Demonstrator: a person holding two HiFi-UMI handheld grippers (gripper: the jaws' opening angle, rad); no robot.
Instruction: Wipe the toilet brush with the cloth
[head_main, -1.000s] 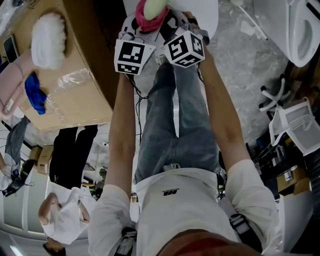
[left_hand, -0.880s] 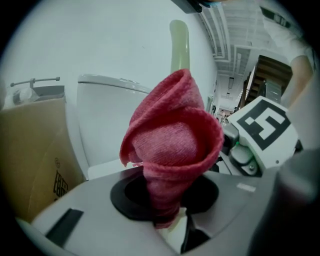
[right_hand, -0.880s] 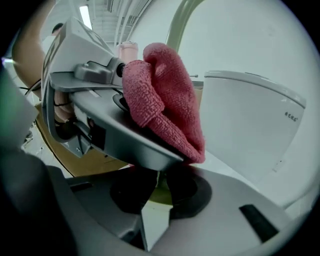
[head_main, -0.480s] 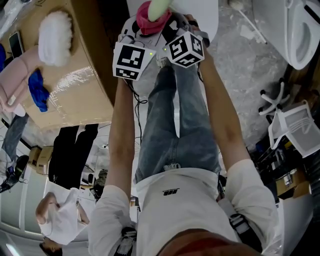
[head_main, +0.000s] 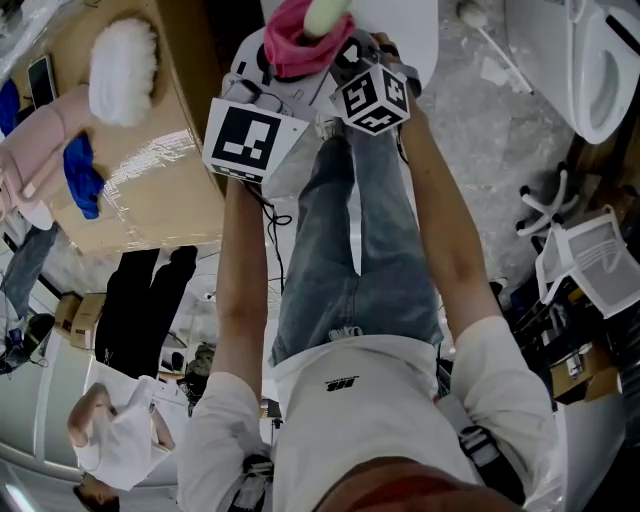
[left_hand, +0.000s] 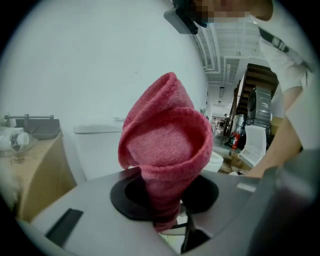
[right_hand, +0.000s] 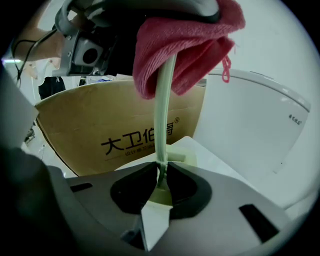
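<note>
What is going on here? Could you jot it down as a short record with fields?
Left gripper: shut on the pink cloth
Right gripper: shut on the handle of the pale green toilet brush
Contact: cloth wrapped round the upper part of the handle
Behind: cardboard box, white toilet
Stage: wiping looks under way

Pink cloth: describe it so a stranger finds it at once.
Beside the big cardboard box, the left claw grips it. It is the pink cloth wrapped round the pale green brush handle, unlike the blue cloth lying on the box.
</note>
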